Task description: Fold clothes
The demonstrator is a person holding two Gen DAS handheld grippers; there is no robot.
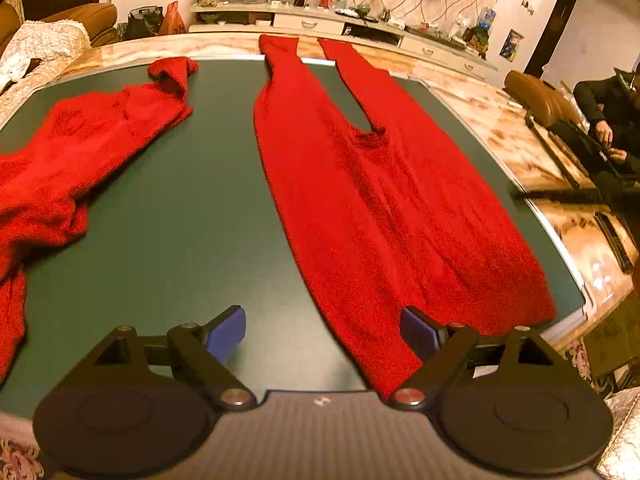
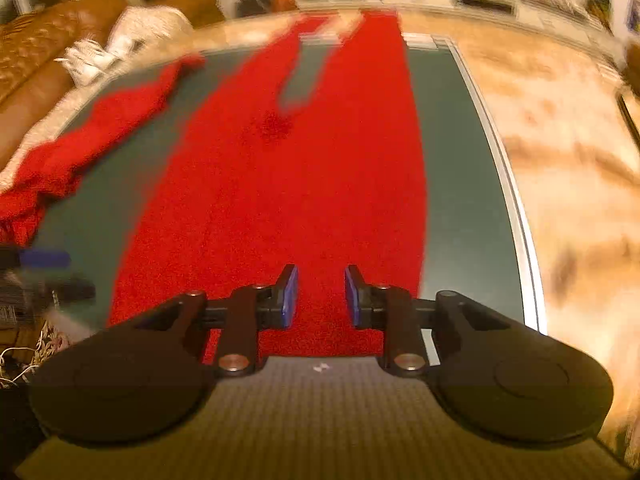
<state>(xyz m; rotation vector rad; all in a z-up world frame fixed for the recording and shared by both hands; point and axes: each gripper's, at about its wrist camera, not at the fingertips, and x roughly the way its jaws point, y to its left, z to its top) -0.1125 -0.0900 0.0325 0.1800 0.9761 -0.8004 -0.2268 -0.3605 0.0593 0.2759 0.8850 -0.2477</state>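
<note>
Red trousers [image 1: 372, 208] lie flat along the green tabletop [image 1: 192, 208], legs pointing away; a second red garment [image 1: 76, 152] sits crumpled to their left. Left tool [image 1: 322, 332] spread wide, empty, at the waistband's left edge. Right tool [image 2: 321, 296] parted above the waistband, pinching nothing.

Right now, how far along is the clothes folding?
Early on. The red trousers already lie flat on the green table, unfolded. Nothing is in hand: the left gripper and right gripper are open near the waistband. The crumpled red top is untouched.
</note>
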